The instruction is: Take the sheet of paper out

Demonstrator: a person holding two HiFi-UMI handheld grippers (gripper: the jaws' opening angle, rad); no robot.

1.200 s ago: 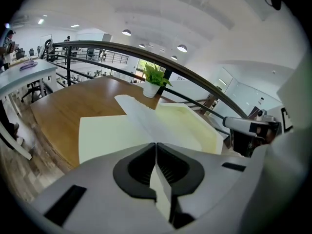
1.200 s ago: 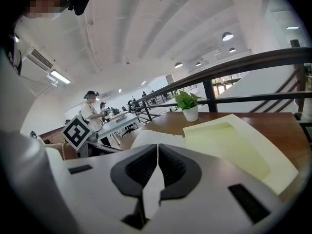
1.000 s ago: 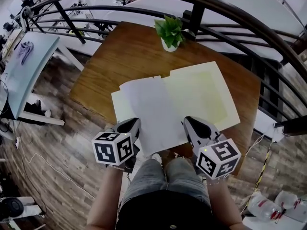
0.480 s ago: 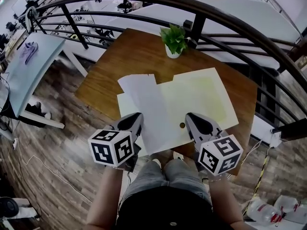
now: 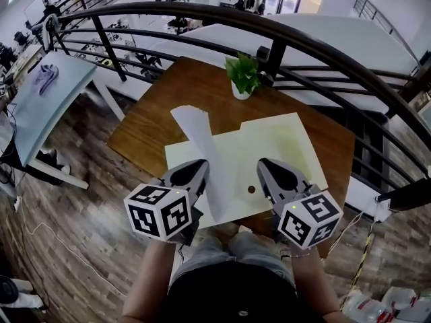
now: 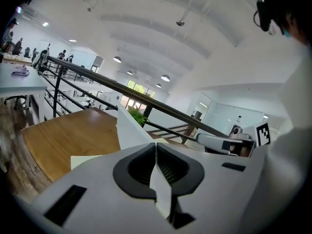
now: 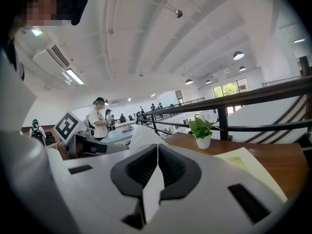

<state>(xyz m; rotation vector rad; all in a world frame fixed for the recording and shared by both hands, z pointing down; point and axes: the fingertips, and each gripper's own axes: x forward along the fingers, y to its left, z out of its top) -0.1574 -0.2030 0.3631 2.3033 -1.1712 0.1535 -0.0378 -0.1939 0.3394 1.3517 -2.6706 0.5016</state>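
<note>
Left claw [image 5: 201, 165] and right claw [image 5: 262, 162] are grey, black-padded.

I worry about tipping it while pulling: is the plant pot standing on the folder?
No, the plant pot stands on the bare wood of the table, past the far edge of the folder.

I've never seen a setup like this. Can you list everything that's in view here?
Table: one, brown wood, centre.
Folder: one, pale yellow, on the table.
Sheet of paper: one, white, raised above the folder.
Potted plant: one, green, table's far edge.
Railing: one, dark, beyond the table.
Side table: one, pale blue, far left.
Left gripper: one, grey, fingers shut on the sheet of paper.
Right gripper: one, grey, fingers shut, above the folder.
Legs: two, blue jeans, bottom edge.
</note>
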